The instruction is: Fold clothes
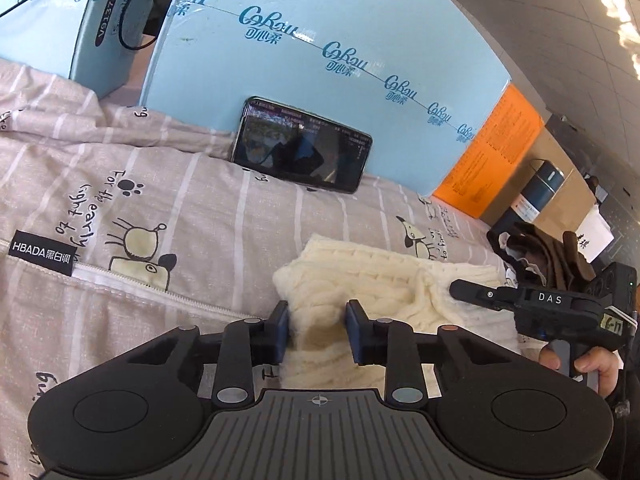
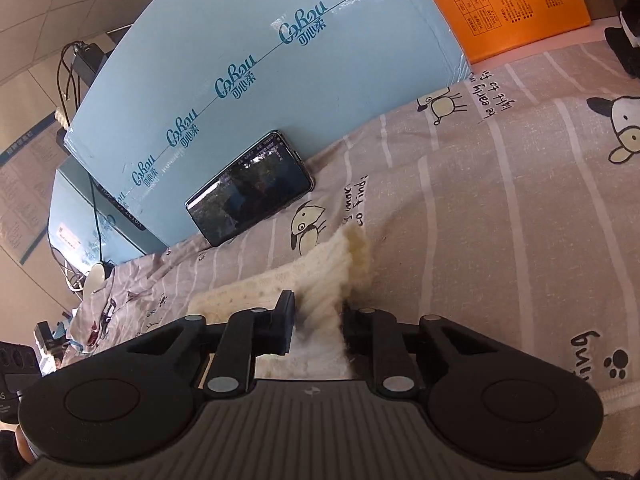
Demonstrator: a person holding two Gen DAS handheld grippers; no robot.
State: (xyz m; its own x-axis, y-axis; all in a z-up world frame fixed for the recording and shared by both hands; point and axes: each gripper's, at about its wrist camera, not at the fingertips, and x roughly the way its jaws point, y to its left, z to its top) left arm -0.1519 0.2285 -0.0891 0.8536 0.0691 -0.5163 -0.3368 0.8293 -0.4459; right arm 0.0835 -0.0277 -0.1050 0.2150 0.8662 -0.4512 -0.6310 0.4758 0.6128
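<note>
Knitwear: a cream cable-knit garment [image 1: 360, 280] lay bunched on the bed, near its front edge, partly folded over on itself.
Left tool: the left tool [image 1: 317, 330] had its blue-padded fingers [image 1: 283, 328] pressed in on a thick fold of the knit, which filled the narrow gap between them.
Right tool: the right tool [image 2: 318, 322] was closed on a raised flap of the same garment, whose far corner stood up off the bedding; in the left wrist view it reached in from the right, its tip over the knit.
Hand: a bare hand [image 1: 592, 368] gripped the right tool's handle.
Bedding: a pinkish-grey striped duvet cover [image 1: 200, 200] printed with cartoon dogs and lettering lay under the garment, with a white zip and a black HBADA label [image 1: 42, 252].
Phone: a smartphone [image 1: 302, 146] with its screen lit leaned against a light-blue carton [image 1: 320, 20] behind the garment.
Beyond: an orange printed sheet [image 1: 496, 148] sat right of the carton, dark brown clothing [image 1: 548, 256] lay heaped near the bed's right edge, and a dark flask [image 1: 540, 188] stood further off.
</note>
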